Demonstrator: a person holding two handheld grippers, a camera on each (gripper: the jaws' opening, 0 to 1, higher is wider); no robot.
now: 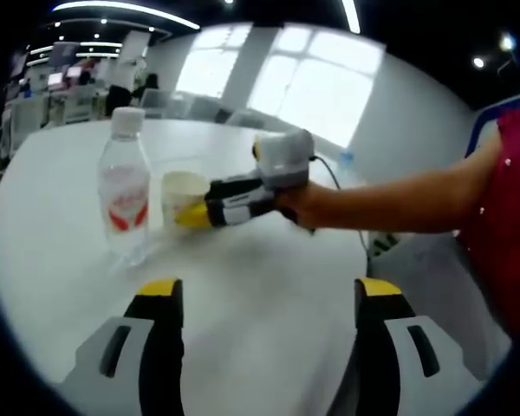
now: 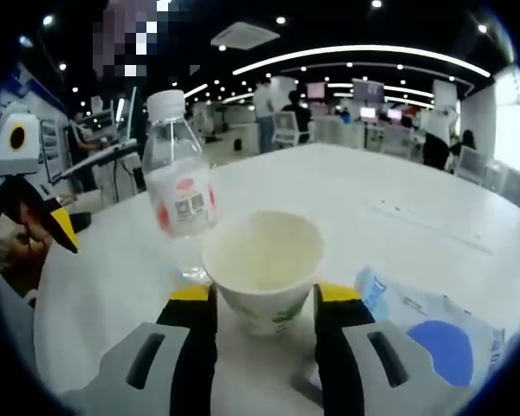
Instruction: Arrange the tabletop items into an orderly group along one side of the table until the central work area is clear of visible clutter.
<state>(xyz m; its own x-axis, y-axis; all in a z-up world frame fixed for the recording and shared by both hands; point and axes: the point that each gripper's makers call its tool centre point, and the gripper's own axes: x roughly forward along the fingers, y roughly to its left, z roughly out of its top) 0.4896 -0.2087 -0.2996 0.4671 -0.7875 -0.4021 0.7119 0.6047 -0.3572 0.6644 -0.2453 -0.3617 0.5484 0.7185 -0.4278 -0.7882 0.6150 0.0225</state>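
Right jaws around one cup [image 2: 262, 260], one bottle [image 2: 178, 186].

No text can be read anywhere. The water bottle [image 2: 178, 186] at eleven o'clock from the paper cup [image 2: 263, 266] carries a red-and-white label, its print too blurred to make out. The blue-and-white packet [image 2: 433, 325] at four o'clock shows a blue disc, no legible words.

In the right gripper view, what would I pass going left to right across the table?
Other gripper → water bottle → paper cup between this gripper's jaws → blue-and-white packet.
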